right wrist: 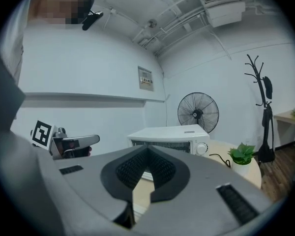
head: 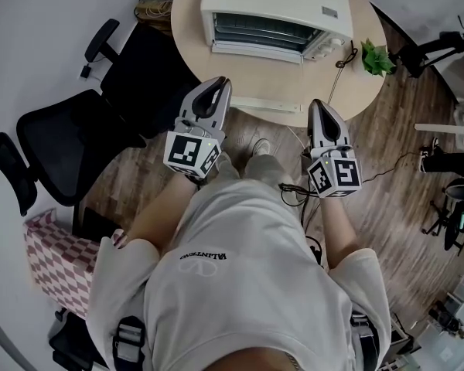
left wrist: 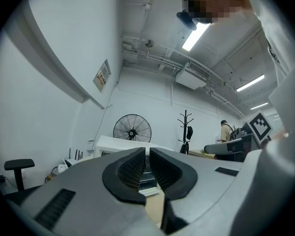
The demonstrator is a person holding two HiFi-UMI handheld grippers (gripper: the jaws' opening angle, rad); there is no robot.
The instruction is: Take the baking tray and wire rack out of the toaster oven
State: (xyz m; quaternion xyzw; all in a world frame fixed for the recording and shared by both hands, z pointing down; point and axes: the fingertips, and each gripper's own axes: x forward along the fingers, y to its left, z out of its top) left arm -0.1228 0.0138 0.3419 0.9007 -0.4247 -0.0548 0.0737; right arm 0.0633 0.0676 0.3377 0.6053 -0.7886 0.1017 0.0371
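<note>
Wood floor (head: 387,145), round light desk (head: 192,52) at 12 o'clock in head view. Black office chair (head: 69,141) at 9 o'clock, red-white checked cushion (head: 58,257) at 8 o'clock.

Left tongs (head: 218,84) at 11 o'clock: jaws released, a thin slit apart, nothing between them, pointing at the desk. The marker cube (head: 190,153) on them shows black-white squares, no text.

White toaster oven (head: 274,6) stands on the desk at 12 o'clock, well apart from both tongs. Wire rack (head: 255,29) bars show behind its glass front. Can't make out the baking tray. Oven panel print is too small to read.

Right tongs (head: 319,105) at 1 o'clock: jaws clenched tip to tip, holding nothing.

Plant (head: 377,59) on the desk edge at 2 o'clock, black cable (head: 342,60) just beside it.

Shirt (head: 240,284) print sits upside down; not legible. Wall placard (left wrist: 103,75): blurred, unreadable.
</note>
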